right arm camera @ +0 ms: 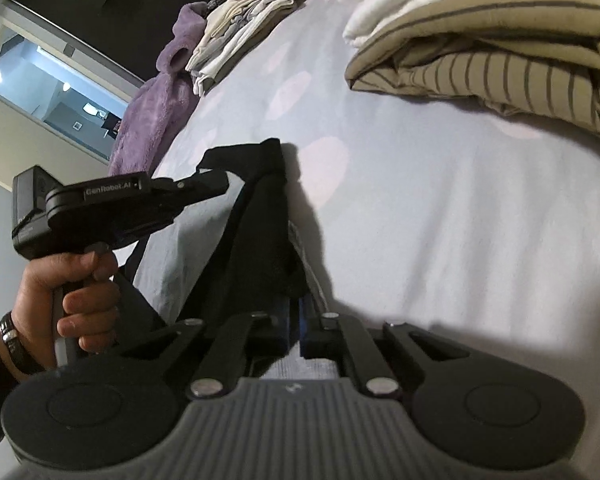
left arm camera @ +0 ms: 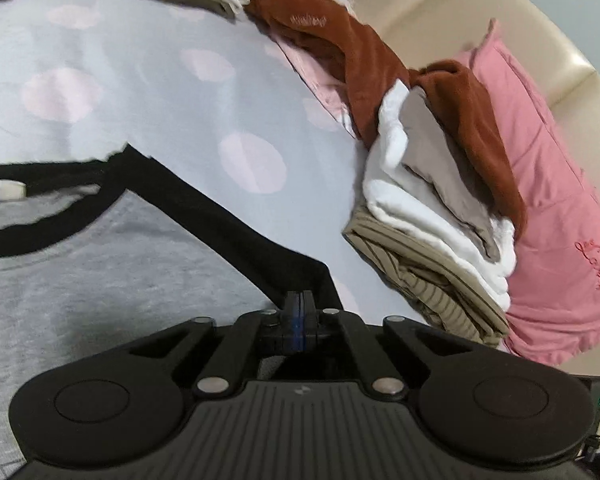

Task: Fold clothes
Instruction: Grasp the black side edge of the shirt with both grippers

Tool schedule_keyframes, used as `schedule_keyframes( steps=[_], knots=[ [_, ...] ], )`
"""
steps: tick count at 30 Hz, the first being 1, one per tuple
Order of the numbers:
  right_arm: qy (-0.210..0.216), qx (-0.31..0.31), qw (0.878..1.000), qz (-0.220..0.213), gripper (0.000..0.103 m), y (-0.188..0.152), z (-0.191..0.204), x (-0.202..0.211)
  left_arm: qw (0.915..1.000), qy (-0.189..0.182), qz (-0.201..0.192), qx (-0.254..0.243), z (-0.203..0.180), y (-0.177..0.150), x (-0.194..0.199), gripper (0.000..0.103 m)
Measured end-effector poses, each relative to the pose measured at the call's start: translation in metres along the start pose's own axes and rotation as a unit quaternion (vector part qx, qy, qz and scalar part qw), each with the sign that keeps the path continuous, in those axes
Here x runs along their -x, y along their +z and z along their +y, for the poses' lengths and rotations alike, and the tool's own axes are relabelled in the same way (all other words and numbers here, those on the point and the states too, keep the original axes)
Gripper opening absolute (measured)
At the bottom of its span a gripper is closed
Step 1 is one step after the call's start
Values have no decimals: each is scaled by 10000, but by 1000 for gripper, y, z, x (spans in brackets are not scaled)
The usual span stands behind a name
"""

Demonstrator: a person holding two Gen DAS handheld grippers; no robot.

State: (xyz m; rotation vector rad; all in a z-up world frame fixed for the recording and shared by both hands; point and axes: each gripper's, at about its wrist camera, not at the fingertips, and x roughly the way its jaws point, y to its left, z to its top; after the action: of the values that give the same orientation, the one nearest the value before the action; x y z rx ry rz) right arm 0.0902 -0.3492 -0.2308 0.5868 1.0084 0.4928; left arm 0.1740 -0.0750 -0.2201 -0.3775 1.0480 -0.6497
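We have both grippers on the grey T-shirt [left arm camera: 100, 292], which lies on the dotted bed sheet [left arm camera: 204, 92] beside the folded stack [left arm camera: 432, 232]. Our left gripper [left arm camera: 299, 300] has its fingers pinched together on the shirt's black sleeve [left arm camera: 228, 216], on the side toward the stack. Our right gripper [right arm camera: 296, 312] is clamped on black-and-grey cloth too, lifting it. The sleeve runs lengthwise away from the stack toward the collar [left arm camera: 52, 224], so any fold likely crosses that line.
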Motion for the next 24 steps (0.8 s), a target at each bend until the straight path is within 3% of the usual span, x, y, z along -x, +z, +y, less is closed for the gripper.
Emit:
schedule_keyframes(
  steps=[1,3,7,8,9,16,20,22,24],
  knots=[
    [8,23,10000,4,5,0,1,-1,9999,95,64,-80,-3,1,-2,6],
    [25,30,10000,-7,5,1,3,-2,9990,309,194,-276,-10,2,-6,20],
    [17,54,10000,-17,5,2,5,0,9977,399,433,-328,-15,-2,-16,25],
    [14,66,10000,-19,5,2,5,0,9976,401,463,-319,-15,-4,-17,23],
    [11,78,10000,-22,5,2,6,0,9984,351,376,-219,-13,-4,-14,0],
    [37,43,10000,-68,5,0,5,5,9961,-133,-525,702,9,-8,22,0],
    [63,55,9999,-56,5,-1,6,5,9968,-13,-441,673,16,-6,22,1],
    [59,73,9999,-54,5,-1,7,5,9968,-181,-233,739,17,-3,13,10],
    [62,79,9999,-59,5,-1,8,4,9977,-206,-105,634,13,-2,6,36]
  ],
)
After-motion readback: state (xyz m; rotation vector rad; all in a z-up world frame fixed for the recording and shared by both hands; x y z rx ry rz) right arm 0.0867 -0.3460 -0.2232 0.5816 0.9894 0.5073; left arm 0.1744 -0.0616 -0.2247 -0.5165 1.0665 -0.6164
